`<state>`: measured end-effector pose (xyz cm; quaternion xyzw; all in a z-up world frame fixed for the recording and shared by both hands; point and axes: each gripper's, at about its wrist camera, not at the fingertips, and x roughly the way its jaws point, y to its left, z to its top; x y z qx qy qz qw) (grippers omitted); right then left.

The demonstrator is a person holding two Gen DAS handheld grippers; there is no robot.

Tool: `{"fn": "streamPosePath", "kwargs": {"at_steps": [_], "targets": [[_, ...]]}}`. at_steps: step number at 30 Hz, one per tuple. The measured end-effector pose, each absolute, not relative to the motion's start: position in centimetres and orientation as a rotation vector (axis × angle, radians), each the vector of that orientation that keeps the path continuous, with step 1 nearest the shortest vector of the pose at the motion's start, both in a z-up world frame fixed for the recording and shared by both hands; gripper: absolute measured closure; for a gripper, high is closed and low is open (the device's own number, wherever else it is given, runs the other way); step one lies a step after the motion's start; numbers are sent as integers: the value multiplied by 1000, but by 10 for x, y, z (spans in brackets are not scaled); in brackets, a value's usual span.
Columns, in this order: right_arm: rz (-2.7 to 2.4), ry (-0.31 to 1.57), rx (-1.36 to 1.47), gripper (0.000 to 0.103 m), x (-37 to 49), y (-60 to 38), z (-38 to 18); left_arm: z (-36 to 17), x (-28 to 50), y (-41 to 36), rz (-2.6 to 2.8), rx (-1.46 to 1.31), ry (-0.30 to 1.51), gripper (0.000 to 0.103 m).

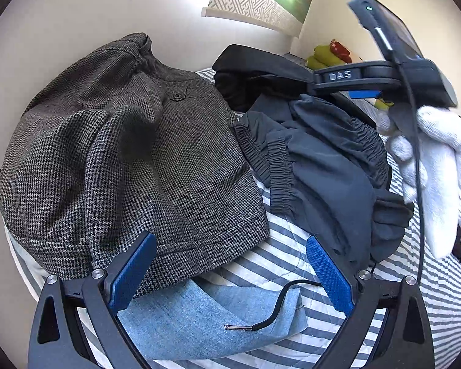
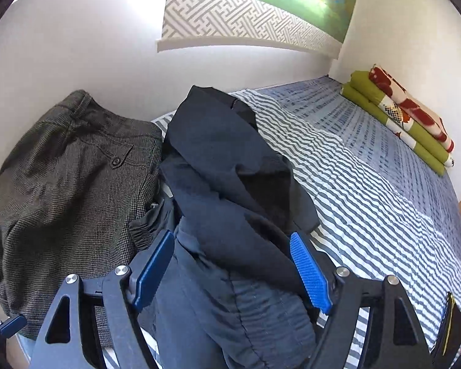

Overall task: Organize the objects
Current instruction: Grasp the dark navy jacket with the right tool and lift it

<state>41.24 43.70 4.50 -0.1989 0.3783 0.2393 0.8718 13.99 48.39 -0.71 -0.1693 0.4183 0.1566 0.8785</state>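
A light blue denim piece (image 1: 209, 323) lies nearest the left wrist camera, flat on the striped bedspread (image 1: 276, 264), with a black cable and its metal tip (image 1: 261, 319) resting across it. The left gripper (image 1: 230, 276) hangs over this spot with its blue-padded fingers (image 1: 135, 273) spread wide and nothing between them; the left pad overlaps the hem of the houndstooth trousers (image 1: 132, 153), though I cannot tell whether it touches the cloth. Those trousers lie on the bed against the white wall, waistband and buttoned back pocket toward the far side.

Just right of them sits a crumpled pile of dark garments: navy pants with elastic cuffs (image 1: 316, 160) in front and a black garment (image 1: 255, 73) behind. In the right wrist view the right gripper (image 2: 233, 273) has its jaws apart on either side of the navy pants (image 2: 230, 301), which bulge up between the blue pads (image 2: 310, 273); whether the fabric is pinched cannot be told. The black garment (image 2: 224, 153) drapes over the pile beyond. From the left view, the same gripper is seen held by a white-gloved hand (image 1: 436, 178) above the pile.

At the far end of the bed, folded green bedding with a red floral cover (image 2: 402, 117) rests by the corner wall. A patterned roller blind (image 2: 246, 15) hangs above the bed
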Motion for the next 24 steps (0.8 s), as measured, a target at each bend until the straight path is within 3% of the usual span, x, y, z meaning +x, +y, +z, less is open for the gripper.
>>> {"fn": "streamPosePath", "kwargs": {"at_steps": [3,4,5,7,10,24], "targets": [[466,817,-445,29,427,461,33,-11,141,485,325,-341,881,4],[457,825,-446,35,430,466,30,-11,141,486,326,-345,880,4],[449,830,-447,52,433,469,29,-11,141,488,329,-348,878,4],[438,858,-441,77,439,469,27,-11,140,491,338,-357,873,4],[424,868,-369,95,446,458,38,-10,139,493,351,-357,871,4],[420,684,-176,99,354,318,151,52,119,444,351,-249,813,6]]}}
